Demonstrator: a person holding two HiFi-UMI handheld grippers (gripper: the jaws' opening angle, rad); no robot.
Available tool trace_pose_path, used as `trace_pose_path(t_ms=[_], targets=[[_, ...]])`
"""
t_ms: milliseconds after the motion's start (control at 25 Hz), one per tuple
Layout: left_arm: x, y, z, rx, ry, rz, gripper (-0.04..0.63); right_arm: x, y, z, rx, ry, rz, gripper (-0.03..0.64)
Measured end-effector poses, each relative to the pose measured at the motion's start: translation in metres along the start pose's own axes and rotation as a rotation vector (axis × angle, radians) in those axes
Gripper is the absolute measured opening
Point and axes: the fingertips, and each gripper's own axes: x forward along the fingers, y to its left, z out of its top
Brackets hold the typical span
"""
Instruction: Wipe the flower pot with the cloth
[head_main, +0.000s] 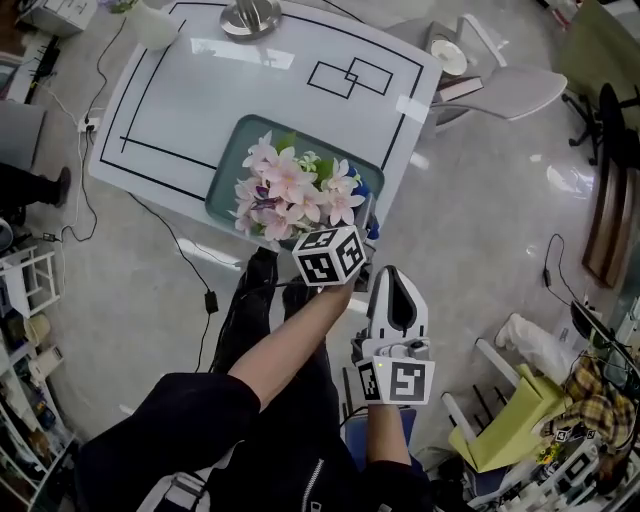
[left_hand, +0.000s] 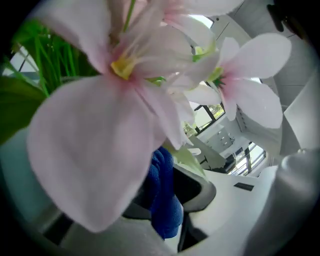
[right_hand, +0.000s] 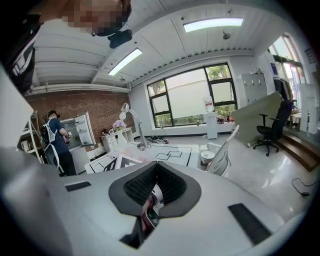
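Pink flowers (head_main: 290, 195) with green leaves stand on a teal tray (head_main: 232, 155) at the near edge of the white table (head_main: 200, 100). The blooms hide the pot under them in every view. My left gripper (head_main: 345, 235) sits against the bouquet's near right side, under its marker cube. A sliver of blue cloth (head_main: 372, 218) shows beside it. In the left gripper view, petals (left_hand: 100, 150) fill the frame and my left gripper (left_hand: 169, 202) is shut on the blue cloth (left_hand: 161, 185). My right gripper (head_main: 392, 278) hangs off the table by the person's legs, with its jaws (right_hand: 155, 186) shut on nothing.
A lamp base (head_main: 250, 15) and a white vessel (head_main: 155, 25) stand at the table's far edge. A white chair (head_main: 500, 90) is at the far right, and cables (head_main: 190, 260) run over the floor on the left. A person (right_hand: 56, 142) stands far off by a cabinet.
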Motion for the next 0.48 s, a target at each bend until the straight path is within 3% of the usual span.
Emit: trace_pose_path(t_ms=[480], targets=[[-0.040,0.024,-0.015,-0.074,-0.002,0.042,0.121,-0.004,0.009,-0.005,0.018,0.008,0.032,0.008]])
